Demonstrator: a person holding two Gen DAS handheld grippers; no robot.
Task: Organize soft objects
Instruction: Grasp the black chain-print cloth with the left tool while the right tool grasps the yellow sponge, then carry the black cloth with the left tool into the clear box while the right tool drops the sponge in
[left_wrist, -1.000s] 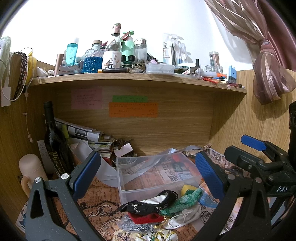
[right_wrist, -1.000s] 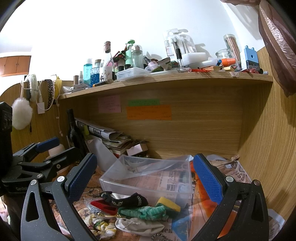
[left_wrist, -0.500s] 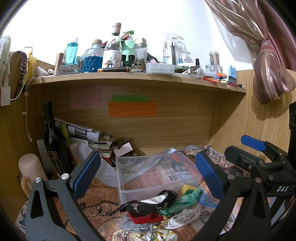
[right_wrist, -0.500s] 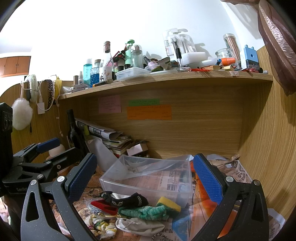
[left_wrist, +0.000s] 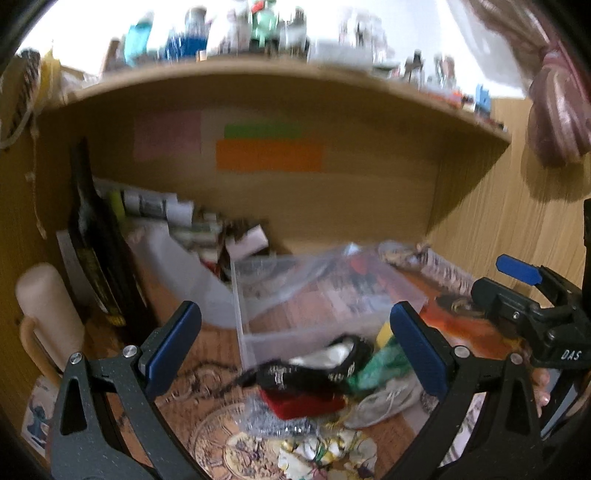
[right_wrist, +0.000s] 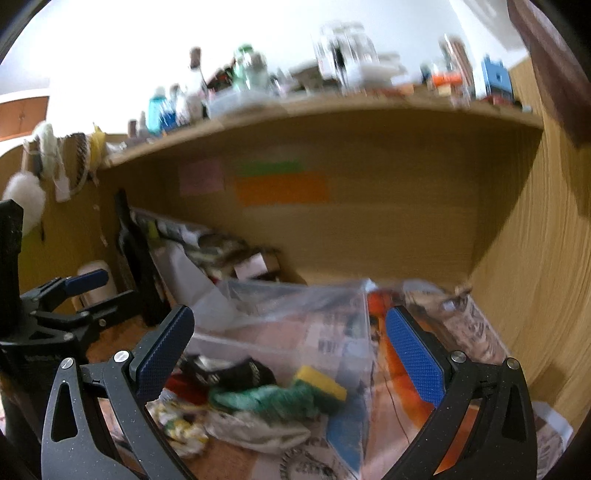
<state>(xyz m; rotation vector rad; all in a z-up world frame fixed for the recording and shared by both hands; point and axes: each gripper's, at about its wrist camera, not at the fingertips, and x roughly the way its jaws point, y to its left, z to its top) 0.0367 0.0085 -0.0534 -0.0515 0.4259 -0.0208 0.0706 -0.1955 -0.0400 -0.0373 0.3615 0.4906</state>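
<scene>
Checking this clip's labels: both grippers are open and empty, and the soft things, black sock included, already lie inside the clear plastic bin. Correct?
Not quite. The black sock and the rest of the pile lie on the desk in front of the clear plastic bin, not in it; the left wrist view shows this. The left gripper and right gripper are indeed open and empty.

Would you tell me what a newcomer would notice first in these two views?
A heap of soft items, including a black band and a green cloth, lies just before the clear plastic bin. Above, an orange note glows on the wooden back panel. Both grippers, left and right, are open.
</scene>
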